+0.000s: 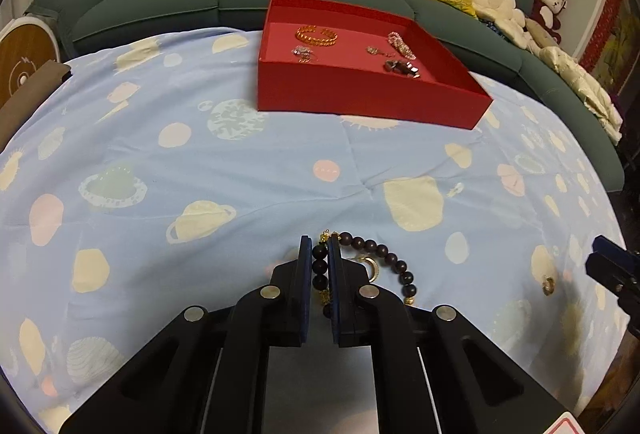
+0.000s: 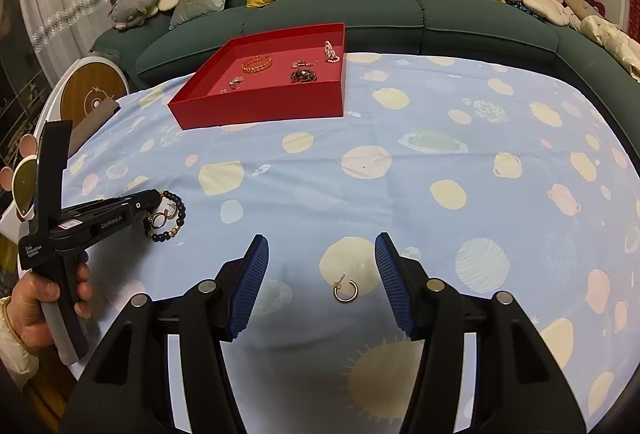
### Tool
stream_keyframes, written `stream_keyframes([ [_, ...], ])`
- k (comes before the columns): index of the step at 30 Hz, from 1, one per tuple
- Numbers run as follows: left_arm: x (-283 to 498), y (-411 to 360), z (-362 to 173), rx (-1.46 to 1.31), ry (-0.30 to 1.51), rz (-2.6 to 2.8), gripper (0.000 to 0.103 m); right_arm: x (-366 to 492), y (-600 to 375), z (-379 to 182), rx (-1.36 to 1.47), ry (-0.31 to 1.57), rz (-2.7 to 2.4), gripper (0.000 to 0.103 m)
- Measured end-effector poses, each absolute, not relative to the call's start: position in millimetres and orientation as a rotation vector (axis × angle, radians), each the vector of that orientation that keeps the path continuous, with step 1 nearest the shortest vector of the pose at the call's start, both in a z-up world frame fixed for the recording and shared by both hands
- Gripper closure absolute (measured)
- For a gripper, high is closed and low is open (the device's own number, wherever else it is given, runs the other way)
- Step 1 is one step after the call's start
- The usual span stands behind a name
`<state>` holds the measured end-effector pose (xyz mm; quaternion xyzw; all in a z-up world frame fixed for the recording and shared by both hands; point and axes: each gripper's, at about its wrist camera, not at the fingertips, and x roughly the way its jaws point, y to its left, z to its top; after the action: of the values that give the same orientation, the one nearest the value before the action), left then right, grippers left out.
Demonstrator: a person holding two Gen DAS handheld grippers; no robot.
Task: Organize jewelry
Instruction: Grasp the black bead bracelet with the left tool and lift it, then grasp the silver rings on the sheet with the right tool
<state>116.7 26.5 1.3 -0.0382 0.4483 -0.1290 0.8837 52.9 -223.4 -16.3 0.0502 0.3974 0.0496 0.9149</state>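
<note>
Printed in white along the arm of the black handheld left tool [image 2: 154, 208]: "GenRobot.AI". Lower on its black body, small white lettering: "Data Acquisition System". Small label sticker beside it, too tiny to read.

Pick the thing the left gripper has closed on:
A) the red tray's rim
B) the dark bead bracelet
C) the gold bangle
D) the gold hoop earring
B: the left gripper has its jaws pinched on the dark bead bracelet on the tablecloth, while the gold hoop earring lies free between the right gripper's open jaws.
</note>
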Motion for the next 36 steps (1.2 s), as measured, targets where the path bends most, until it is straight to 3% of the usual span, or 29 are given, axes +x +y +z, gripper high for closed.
stream_keyframes([
  [12, 80.5, 46.8, 80.0, -0.257, 0.817, -0.440, 0.097, 49.5, -243.6, -10.2, 0.140, 0.797, 0.072, 0.050],
  [21, 71.9, 49.4, 68.8, -0.195, 0.840, -0.394, 0.097, 42.2, -264.8, -10.2, 0.179, 0.796, 0.037, 0.053],
  [29, 66.3, 57.4, 78.6, -0.169, 0.800, -0.336, 0.097, 49.3, -209.9, -8.6, 0.103, 0.801, 0.154, 0.055],
  [36, 67.1, 72.5, 78.8, -0.176, 0.793, -0.299, 0.097, 69.7, -118.6, -24.5, -0.004, 0.846, 0.350, 0.074],
])
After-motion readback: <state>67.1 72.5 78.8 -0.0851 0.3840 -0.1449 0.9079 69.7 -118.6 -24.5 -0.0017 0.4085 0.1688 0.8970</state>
